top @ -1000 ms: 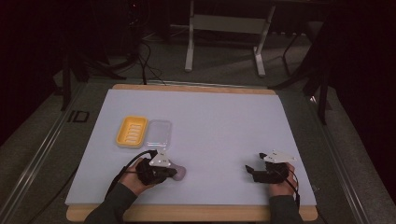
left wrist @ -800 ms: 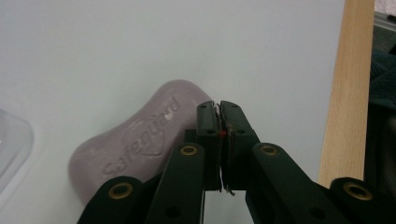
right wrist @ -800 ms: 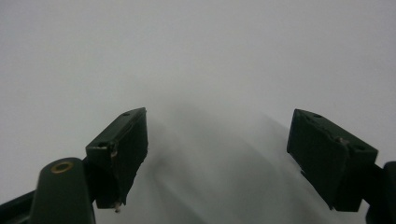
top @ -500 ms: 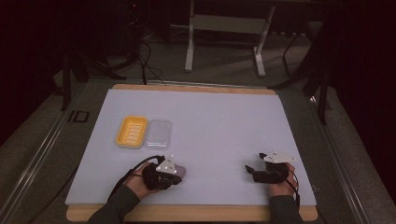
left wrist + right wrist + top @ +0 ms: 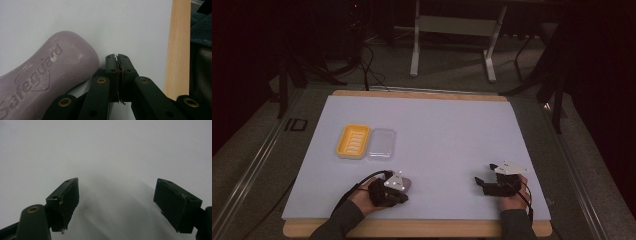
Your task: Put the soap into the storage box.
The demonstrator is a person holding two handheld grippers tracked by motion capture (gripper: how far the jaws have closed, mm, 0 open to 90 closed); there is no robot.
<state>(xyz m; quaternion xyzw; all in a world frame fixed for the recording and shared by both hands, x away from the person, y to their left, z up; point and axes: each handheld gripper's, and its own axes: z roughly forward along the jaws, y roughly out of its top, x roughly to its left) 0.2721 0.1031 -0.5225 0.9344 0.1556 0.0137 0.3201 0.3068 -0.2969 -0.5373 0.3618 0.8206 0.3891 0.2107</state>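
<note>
Dim lab, perhaps: cables (image 5: pixel 367 60), stands (image 5: pixel 452 45).

1. The table (image 5: pixel 447 125) spans the middle of the high view, its top covered by a pale white sheet with a light wooden edge showing along the far and near sides.
2. A yellow ribbed soap dish (image 5: pixel 353 141) lies on the sheet at the left of centre.
3. A clear lid (image 5: pixel 382 143) lies flat, touching the dish's right side.
4. A purple soap bar (image 5: pixel 42 80) stamped "Safeguard" lies on the sheet in the lower left of the left gripper view, near the wooden edge.
</note>
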